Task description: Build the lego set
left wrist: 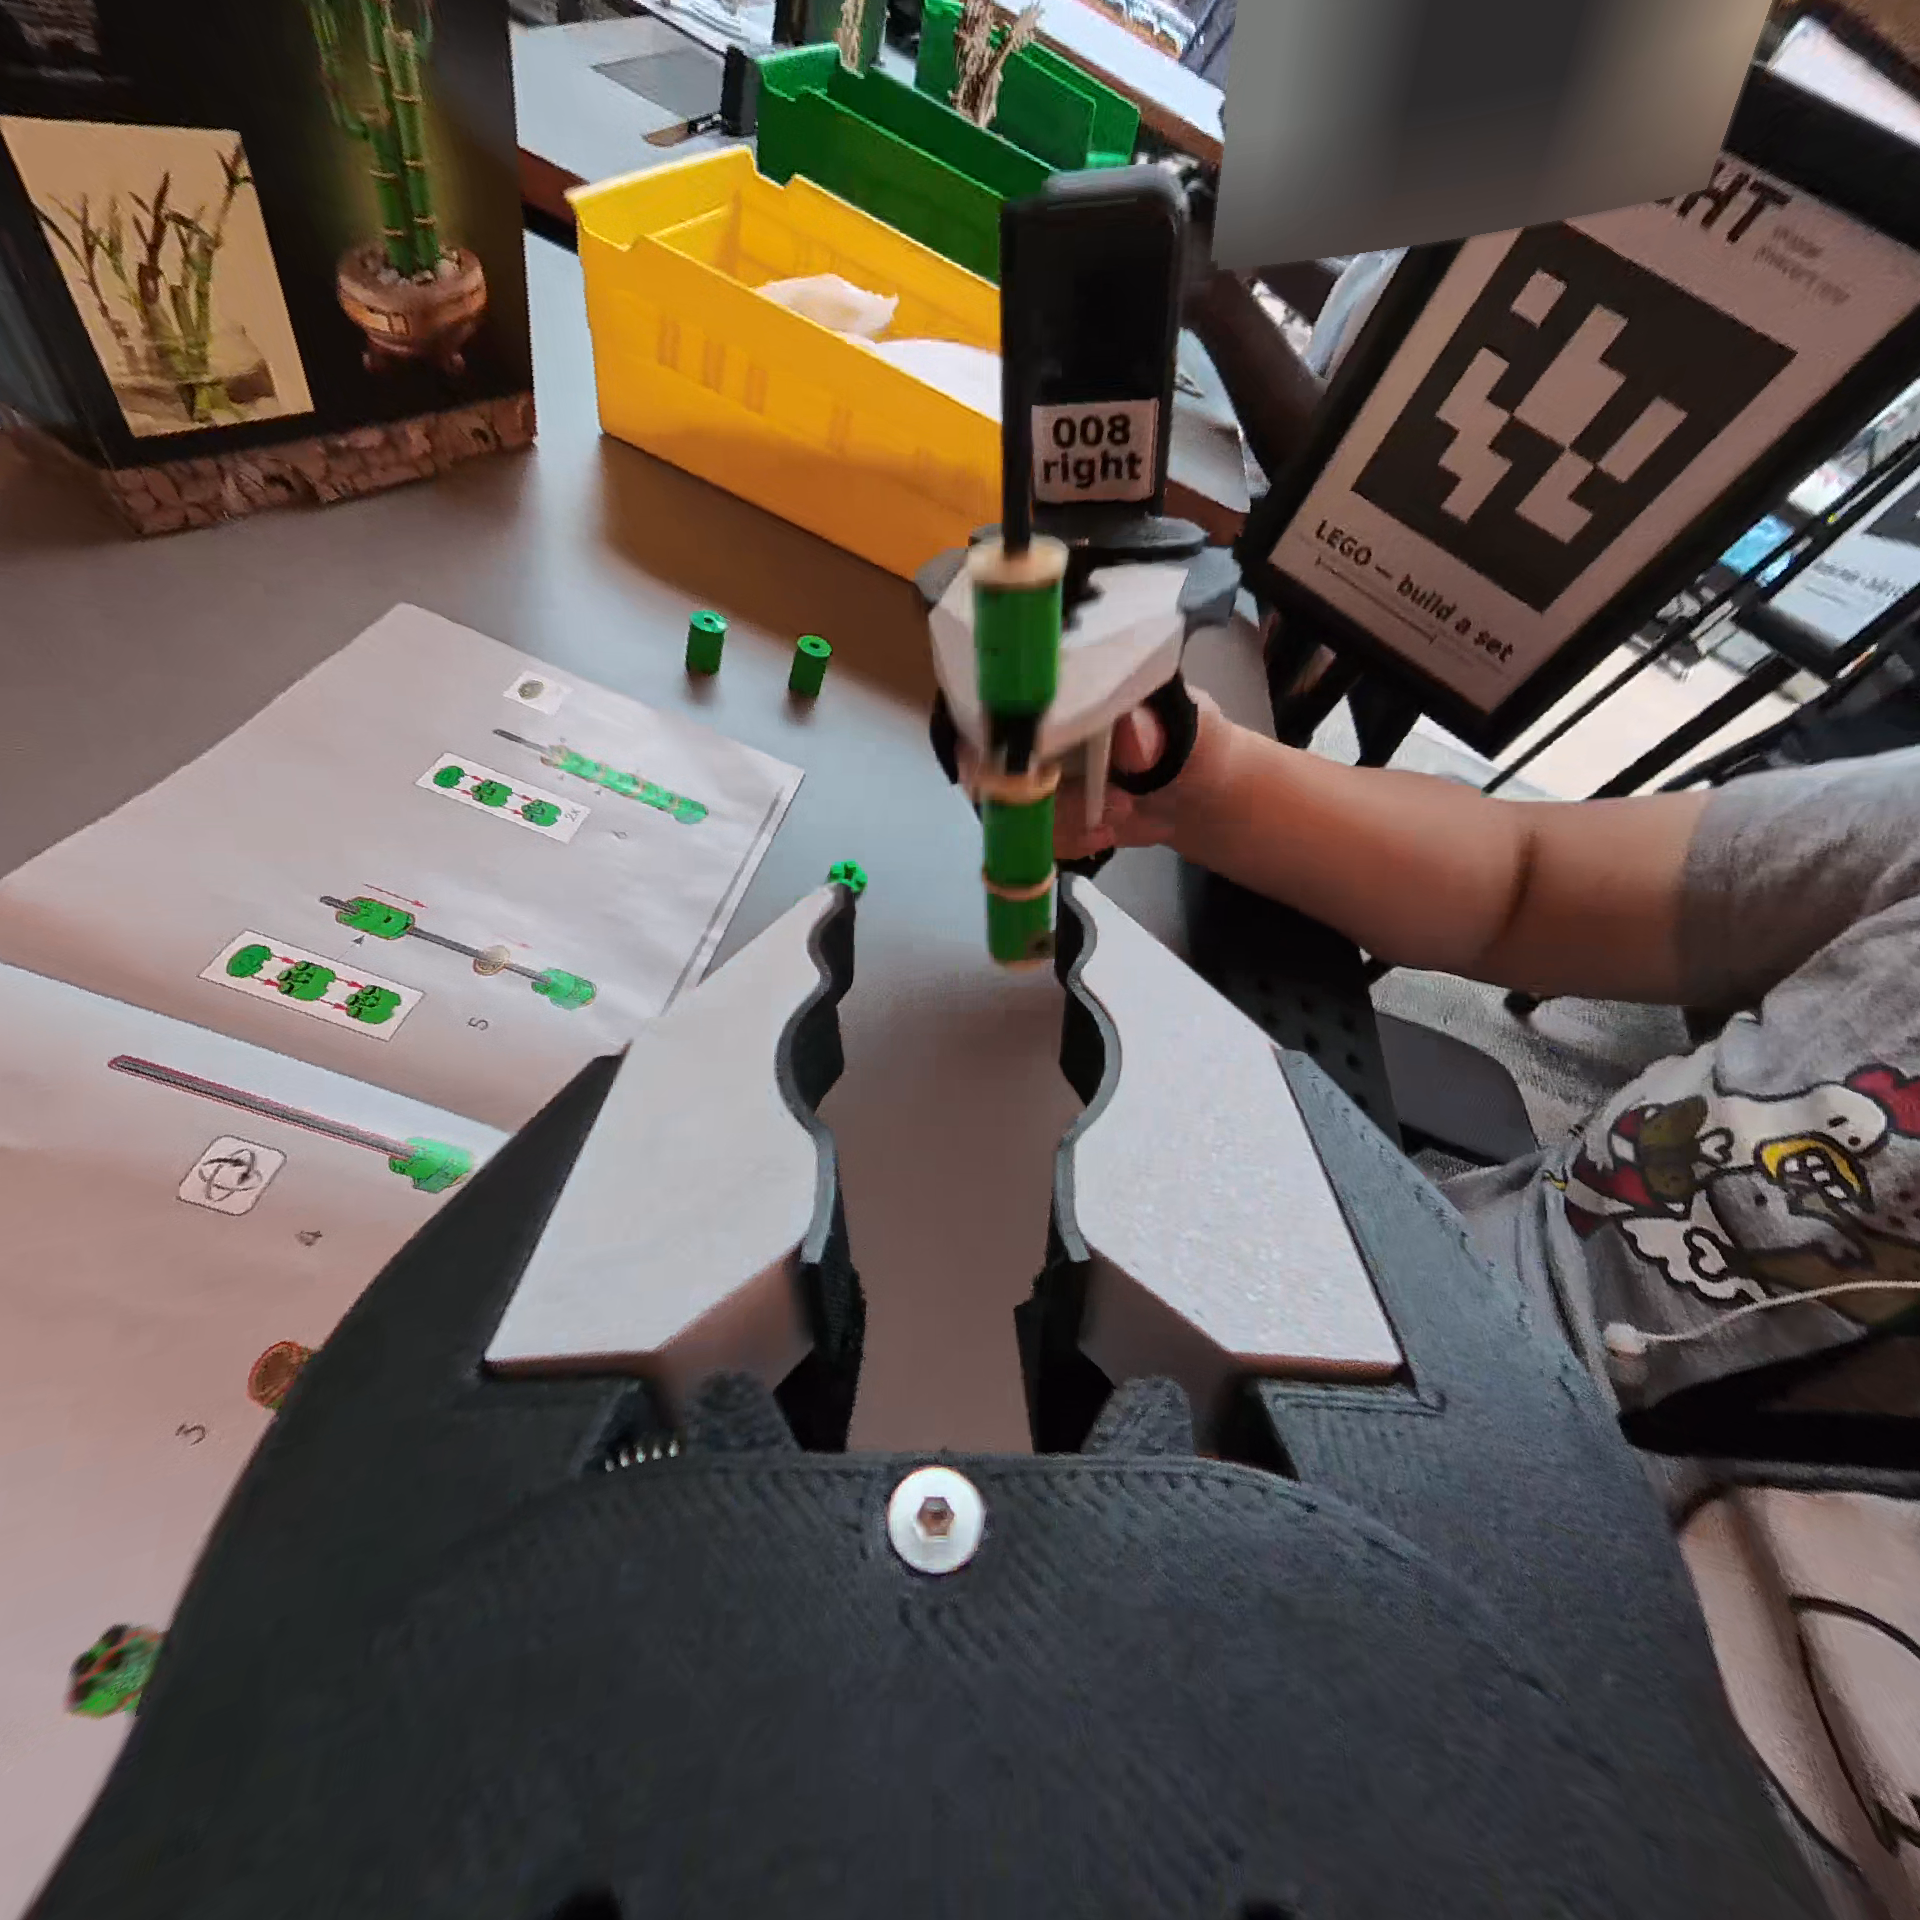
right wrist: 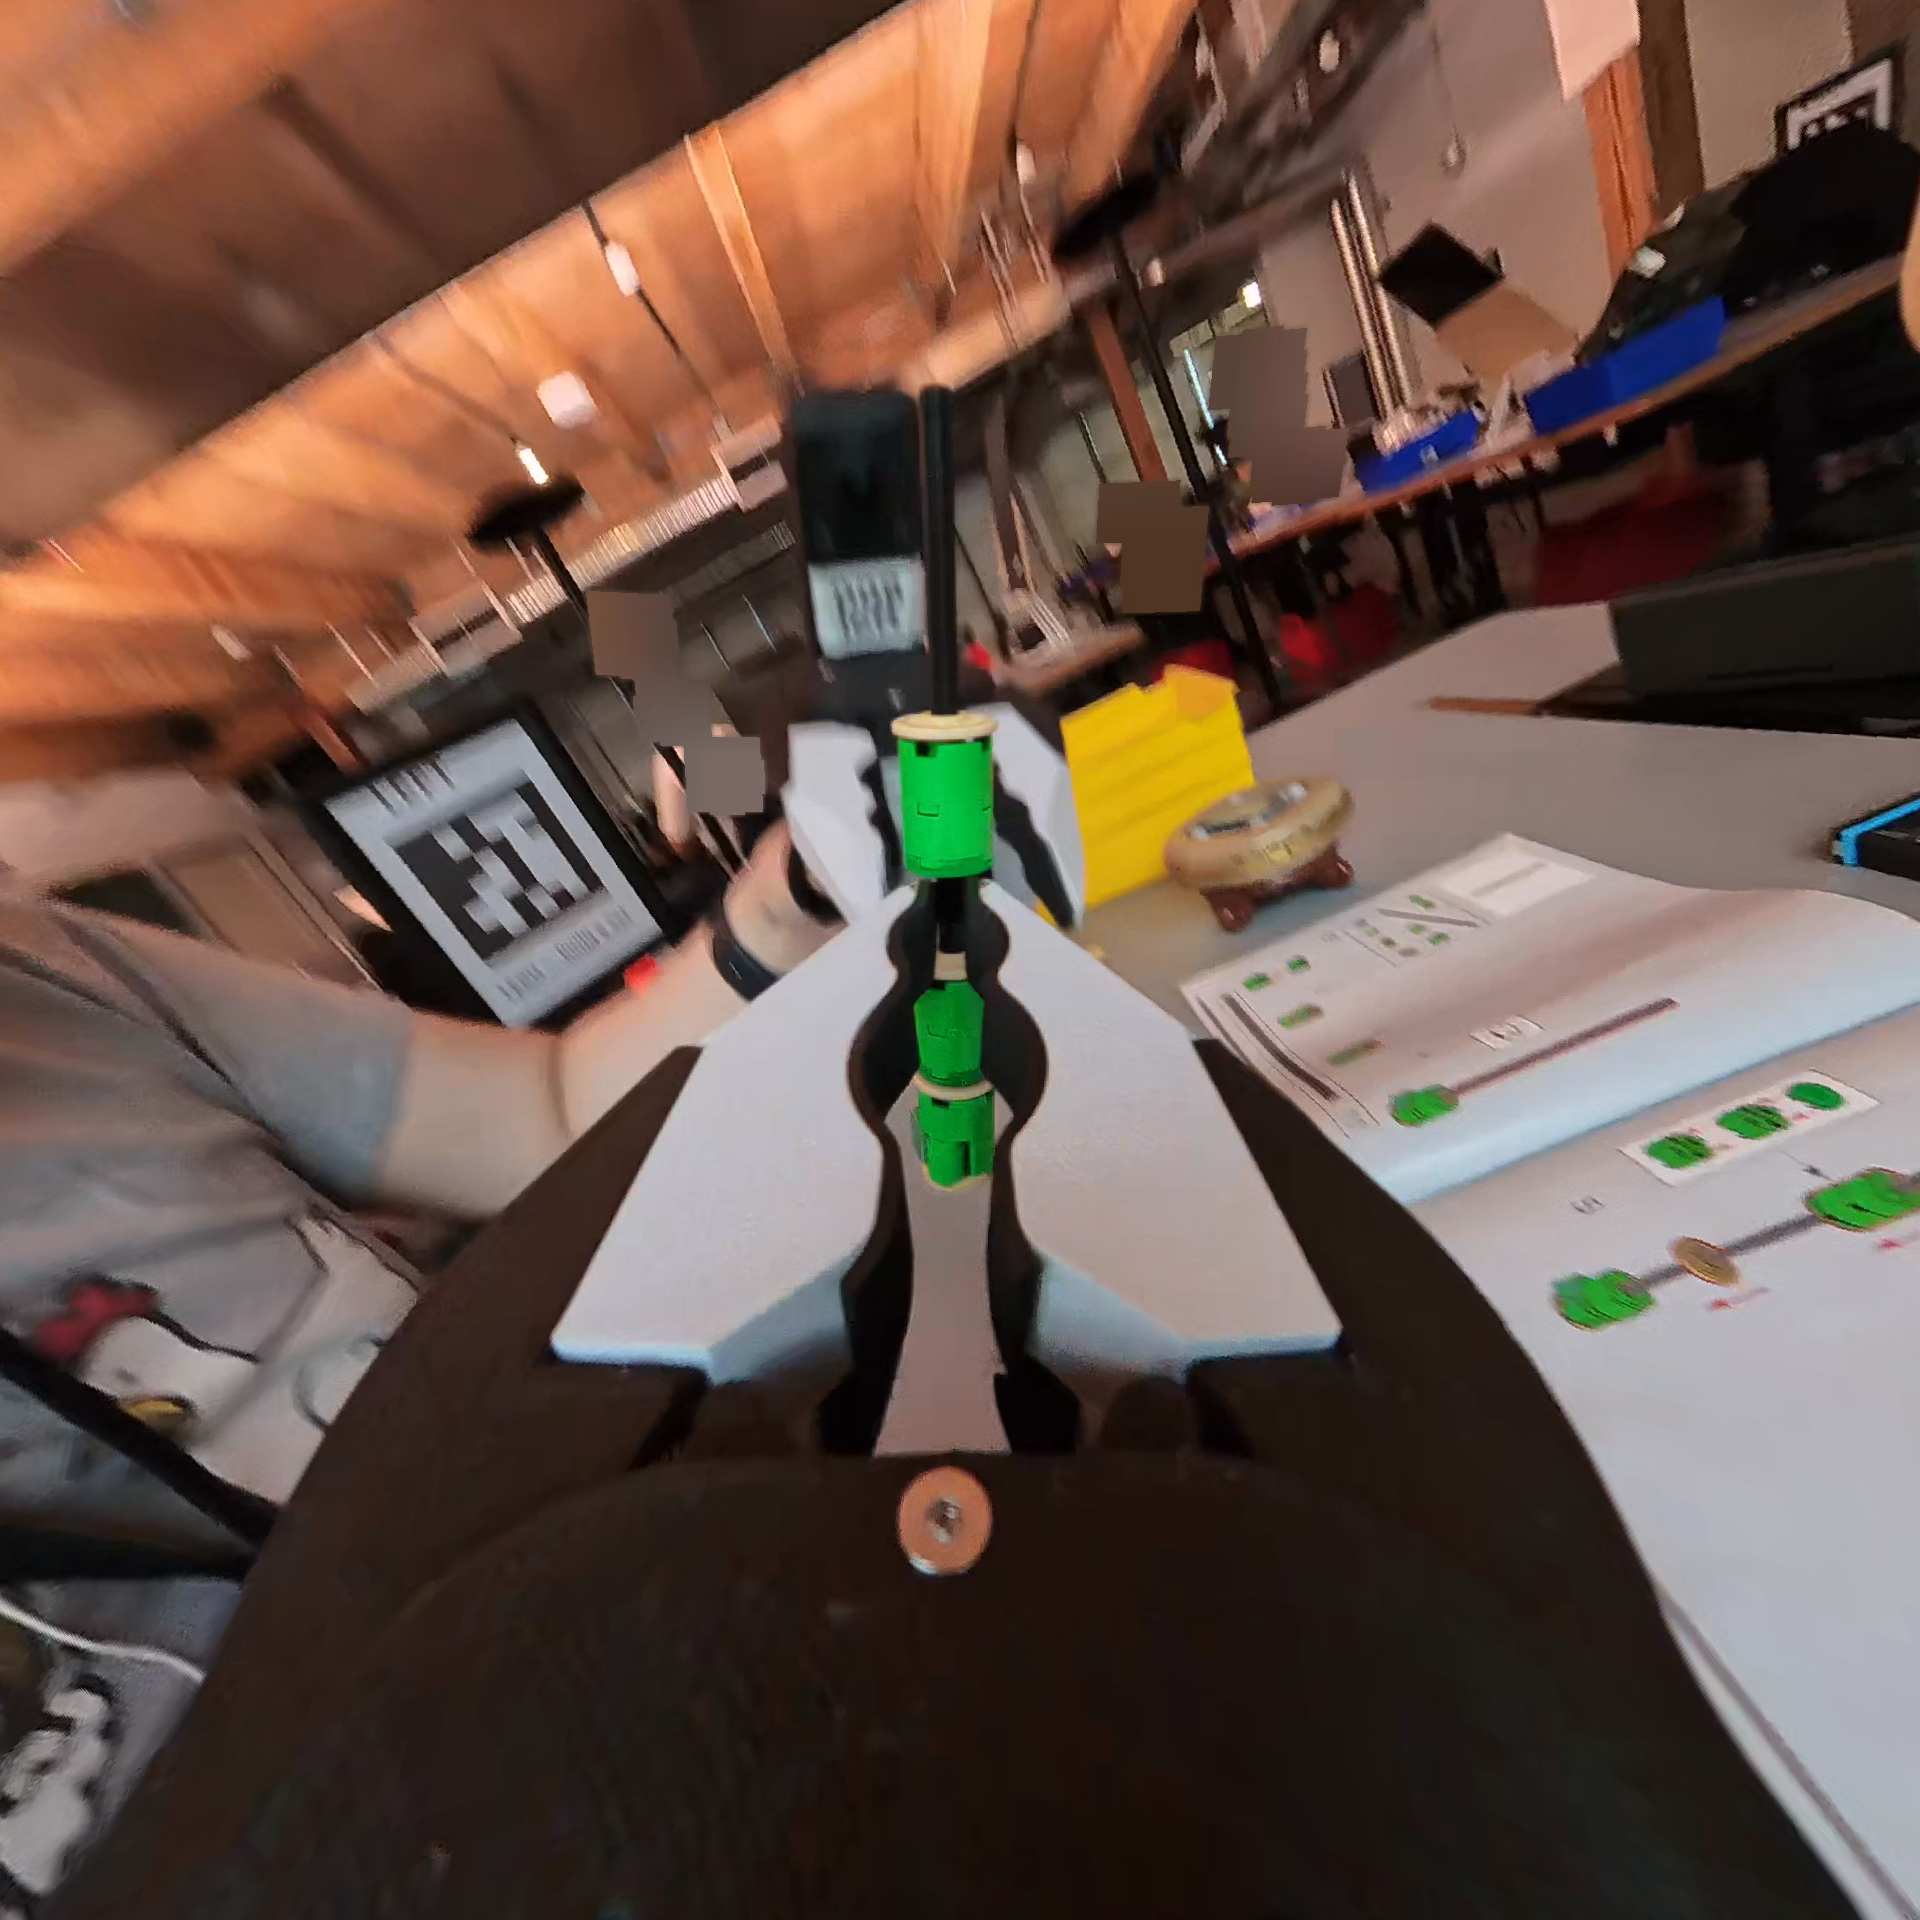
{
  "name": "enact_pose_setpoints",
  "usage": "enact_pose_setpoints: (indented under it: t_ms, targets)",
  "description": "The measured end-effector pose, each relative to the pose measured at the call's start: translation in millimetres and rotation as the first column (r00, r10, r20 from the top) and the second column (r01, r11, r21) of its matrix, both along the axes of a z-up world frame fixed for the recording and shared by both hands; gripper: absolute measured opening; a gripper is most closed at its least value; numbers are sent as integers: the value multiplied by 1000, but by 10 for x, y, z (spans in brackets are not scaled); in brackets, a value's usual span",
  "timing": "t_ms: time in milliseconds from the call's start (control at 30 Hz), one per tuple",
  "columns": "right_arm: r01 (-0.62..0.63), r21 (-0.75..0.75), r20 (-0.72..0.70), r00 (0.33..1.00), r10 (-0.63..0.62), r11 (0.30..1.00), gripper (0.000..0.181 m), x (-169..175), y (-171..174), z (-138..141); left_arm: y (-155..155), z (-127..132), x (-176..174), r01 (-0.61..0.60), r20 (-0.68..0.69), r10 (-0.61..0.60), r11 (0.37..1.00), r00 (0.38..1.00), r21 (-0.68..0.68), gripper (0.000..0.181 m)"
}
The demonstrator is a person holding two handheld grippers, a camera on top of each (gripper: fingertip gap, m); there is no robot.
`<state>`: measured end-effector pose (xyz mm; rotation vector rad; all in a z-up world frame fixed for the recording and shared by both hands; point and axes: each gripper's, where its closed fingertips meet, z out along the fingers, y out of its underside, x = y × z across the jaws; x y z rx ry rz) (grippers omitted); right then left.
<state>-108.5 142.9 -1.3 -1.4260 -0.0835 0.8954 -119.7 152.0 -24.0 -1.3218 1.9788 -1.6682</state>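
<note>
Your right gripper (right wrist: 940, 935) pinches the bamboo stalk (right wrist: 943, 800) on its black axle, long axis upright, bare rod pointing to 12 o'clock. Your left gripper (left wrist: 951, 925) stands parted and empty just below it. Toward 11 o'clock, the yellow bin (left wrist: 727, 384) holds white bags, and the green bin (left wrist: 883, 145) beyond holds tan sprigs

Both tongs have black printed bodies, pale grey wedge fingers (left wrist: 707, 1132) with wavy black inner edges, and a silver screw (left wrist: 935, 1519). The person wears a grey cartoon-print T-shirt (left wrist: 1756, 1122).
</note>
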Motion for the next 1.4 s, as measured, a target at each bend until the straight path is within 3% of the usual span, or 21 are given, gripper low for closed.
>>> enact_pose_setpoints:
  t_ms: [100,200,367,500,533,667,800,1000,1167,1200,1300,1333,1400]
  targets:
    - [-18,50,-210,977,28,999,3,200,-72,151,-154,-94,46,27,-6,-28,993,1000,-112,47]
    - [-18,78,-304,952,41,997,2,315,-107,204,-311,-76,138,59,7,-59,974,998,-220,46]
    - [-14,62,-289,957,31,998,3,294,-72,158,-463,-47,303,90,14,-89,972,996,-218,47]
    - [-23,43,-284,958,35,999,3,278,-43,108,-518,-129,339,123,-7,-128,971,992,-204,15]
    - [-36,24,-271,962,42,999,3,252,-29,73,-518,-164,329,125,-17,-132,971,991,-204,15]
    - [-56,-72,-213,976,39,996,30,230,27,-68,-473,-294,218,130,-63,-145,970,987,-205,15]
    - [-68,-148,-159,986,45,987,47,297,-29,-158,-412,-417,88,133,-141,-168,965,976,-226,15]
    - [45,-142,-149,987,-66,989,29,583,-83,-140,-454,-579,19,175,-217,-219,963,951,-205,16]
    - [-7,-130,-211,977,-21,991,19,576,-127,-82,-538,-657,-22,209,-243,-250,961,937,-180,16]
    - [-28,-128,-212,977,0,991,5,555,-149,-76,-547,-666,-22,212,-244,-250,962,937,-172,16]
    - [-51,-135,-161,987,29,989,2,503,-218,-46,-581,-666,-6,222,-217,-253,962,943,-160,16]
    - [-49,-130,-139,990,31,990,2,500,-251,-18,-589,-643,17,214,-198,-245,963,949,-165,18]
    - [-38,-120,-136,991,21,992,2,540,-312,45,-580,-617,47,198,-191,-229,966,955,-167,47]
